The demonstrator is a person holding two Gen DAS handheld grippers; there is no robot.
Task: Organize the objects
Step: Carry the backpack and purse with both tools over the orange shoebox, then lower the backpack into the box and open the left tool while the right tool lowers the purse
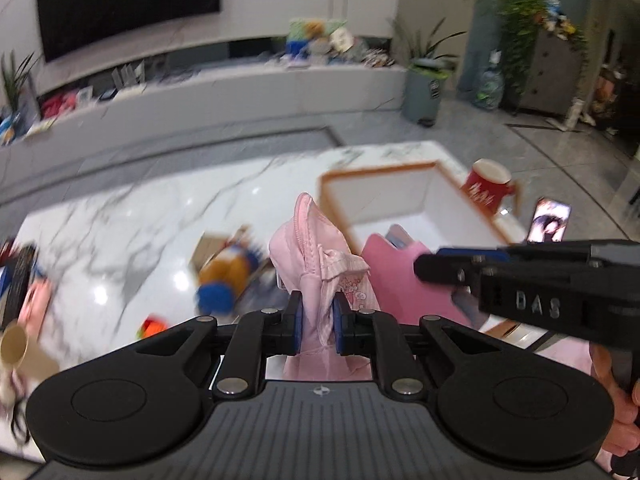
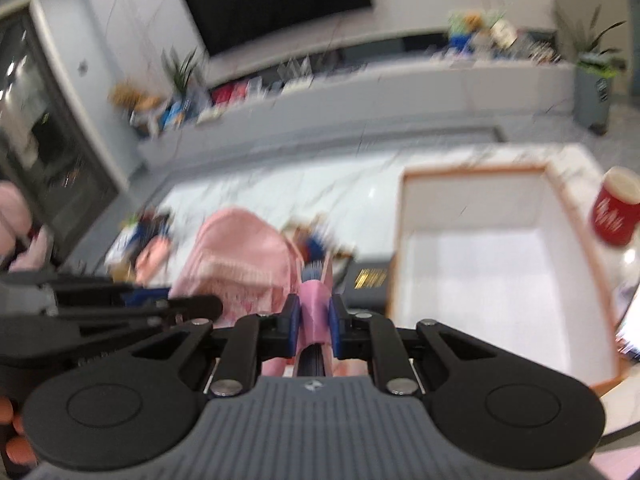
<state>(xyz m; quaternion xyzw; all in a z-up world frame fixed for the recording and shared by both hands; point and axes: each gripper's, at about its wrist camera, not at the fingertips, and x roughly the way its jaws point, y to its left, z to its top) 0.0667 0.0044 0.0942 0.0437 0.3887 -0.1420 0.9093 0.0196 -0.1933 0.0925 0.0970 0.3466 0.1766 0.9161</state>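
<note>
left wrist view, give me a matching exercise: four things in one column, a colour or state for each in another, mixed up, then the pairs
Things:
1. mug
2. phone
3. pink garment
4. white box

Descriptions:
A. pinched between the left gripper's blue pads
B. red with white lettering
C. orange rim, open top
D. screen lit, showing a picture

Pairs: 1-B, 2-D, 3-A, 4-C

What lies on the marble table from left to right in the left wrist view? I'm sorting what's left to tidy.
Plush toy → pink garment held in the left gripper → white box → red mug → phone.
</note>
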